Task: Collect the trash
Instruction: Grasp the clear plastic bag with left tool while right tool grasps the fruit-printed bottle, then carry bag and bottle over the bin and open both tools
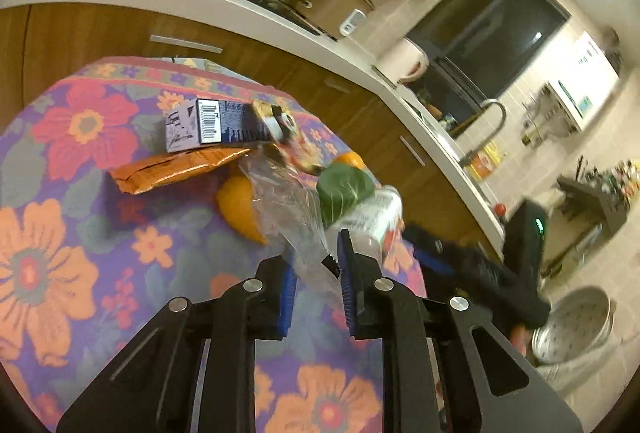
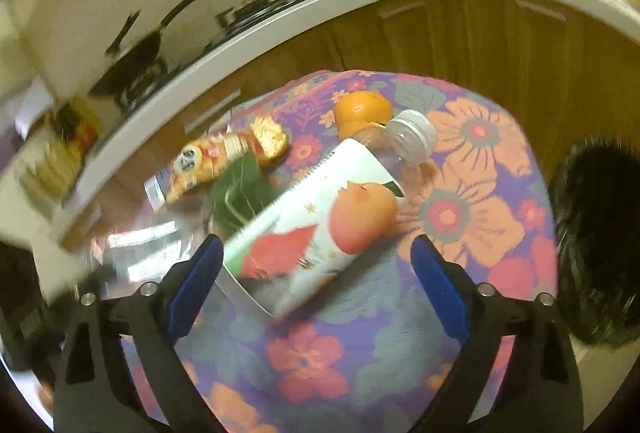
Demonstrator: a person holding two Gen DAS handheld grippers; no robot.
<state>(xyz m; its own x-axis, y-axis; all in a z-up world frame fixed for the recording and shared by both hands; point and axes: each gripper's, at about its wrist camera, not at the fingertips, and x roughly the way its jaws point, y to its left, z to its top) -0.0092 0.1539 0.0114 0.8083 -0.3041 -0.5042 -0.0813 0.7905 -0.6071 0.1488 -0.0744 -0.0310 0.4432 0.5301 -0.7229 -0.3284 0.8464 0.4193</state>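
My left gripper (image 1: 314,253) is shut on the tail of a crumpled clear plastic wrapper (image 1: 292,209), its blue pads close together on the film. My right gripper (image 2: 316,245) stands wide open over a plastic bottle (image 2: 320,217) that lies on the flowered tablecloth (image 2: 480,169). The bottle has a white fruit label and a white cap (image 2: 412,133), and neither pad touches it. In the left wrist view the bottle (image 1: 372,217) sits just right of the wrapper, under a green leaf (image 1: 344,189).
A blue carton with a barcode (image 1: 200,127), an orange snack packet (image 1: 176,169) and an orange (image 1: 240,209) lie further back. A black bag (image 2: 596,241) hangs right of the table. A metal colander (image 1: 576,325) is on the floor. Wooden cabinets and a white counter (image 1: 280,21) stand behind.
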